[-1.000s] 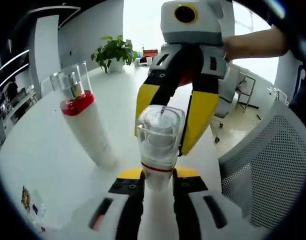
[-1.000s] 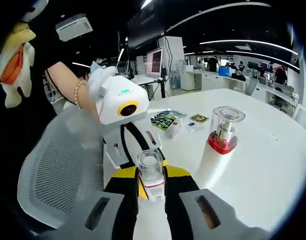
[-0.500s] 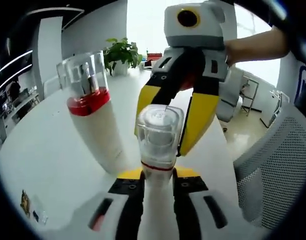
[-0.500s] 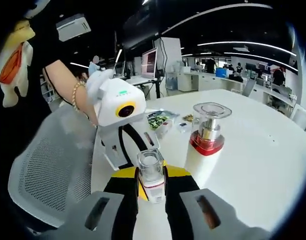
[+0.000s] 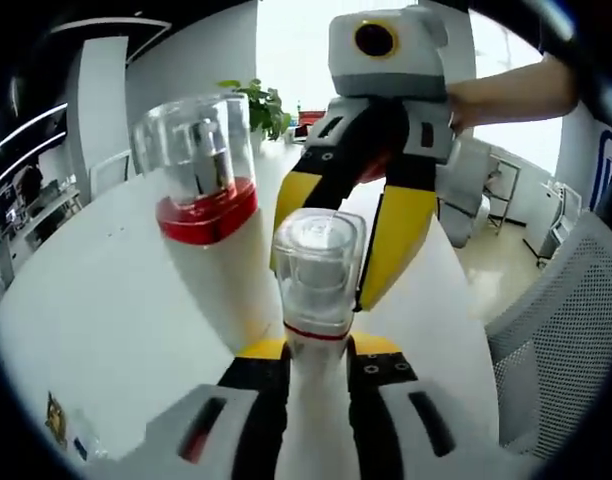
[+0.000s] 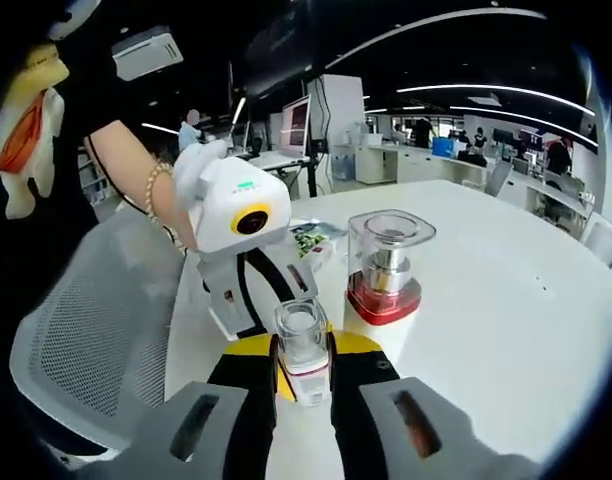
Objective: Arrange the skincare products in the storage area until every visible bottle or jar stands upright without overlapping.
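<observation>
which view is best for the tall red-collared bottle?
Right gripper view: the tall bottle stands apart on the white table, clear cap and red collar unobstructed. Left gripper view shows it close and distorted, base partly behind the small bottle.

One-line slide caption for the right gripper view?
Both grippers, right and left, clamp one small clear-capped bottle beside a taller red-collared pump bottle on the white table.
</observation>
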Demonstrator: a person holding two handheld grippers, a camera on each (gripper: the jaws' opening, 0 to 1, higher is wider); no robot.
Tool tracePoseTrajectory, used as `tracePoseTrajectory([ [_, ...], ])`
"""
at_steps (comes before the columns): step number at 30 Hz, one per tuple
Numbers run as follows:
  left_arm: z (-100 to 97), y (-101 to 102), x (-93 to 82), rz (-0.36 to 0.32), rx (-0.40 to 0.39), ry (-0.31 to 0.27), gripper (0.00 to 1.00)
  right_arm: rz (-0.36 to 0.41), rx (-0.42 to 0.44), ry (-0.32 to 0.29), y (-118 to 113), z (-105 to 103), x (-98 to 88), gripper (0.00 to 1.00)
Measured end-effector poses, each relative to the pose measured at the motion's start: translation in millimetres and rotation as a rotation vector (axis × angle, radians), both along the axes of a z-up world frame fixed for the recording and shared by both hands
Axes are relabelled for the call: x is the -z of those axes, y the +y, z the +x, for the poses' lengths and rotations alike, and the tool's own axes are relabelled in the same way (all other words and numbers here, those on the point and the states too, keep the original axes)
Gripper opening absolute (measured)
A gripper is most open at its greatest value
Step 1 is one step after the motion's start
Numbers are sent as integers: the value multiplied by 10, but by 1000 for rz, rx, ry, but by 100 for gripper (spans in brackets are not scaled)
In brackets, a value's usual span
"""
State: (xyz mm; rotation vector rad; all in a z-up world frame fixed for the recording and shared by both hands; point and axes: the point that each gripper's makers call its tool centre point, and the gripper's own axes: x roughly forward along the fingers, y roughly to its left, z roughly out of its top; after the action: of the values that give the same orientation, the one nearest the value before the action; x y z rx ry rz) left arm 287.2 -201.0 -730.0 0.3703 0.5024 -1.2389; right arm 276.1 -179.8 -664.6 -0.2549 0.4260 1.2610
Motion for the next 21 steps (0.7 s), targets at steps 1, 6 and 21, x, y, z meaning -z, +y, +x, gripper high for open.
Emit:
tracePoseTrajectory([
  [1, 1, 0, 0, 0, 0, 0, 23, -1, 1, 0, -6, 8, 5, 19],
  [6, 3, 3, -12, -1, 1, 0, 24, 1, 2, -1, -13, 30, 9, 19],
  [21, 7, 25, -19, 7, -6, 12, 23, 2, 7, -3, -5, 48, 22, 19],
])
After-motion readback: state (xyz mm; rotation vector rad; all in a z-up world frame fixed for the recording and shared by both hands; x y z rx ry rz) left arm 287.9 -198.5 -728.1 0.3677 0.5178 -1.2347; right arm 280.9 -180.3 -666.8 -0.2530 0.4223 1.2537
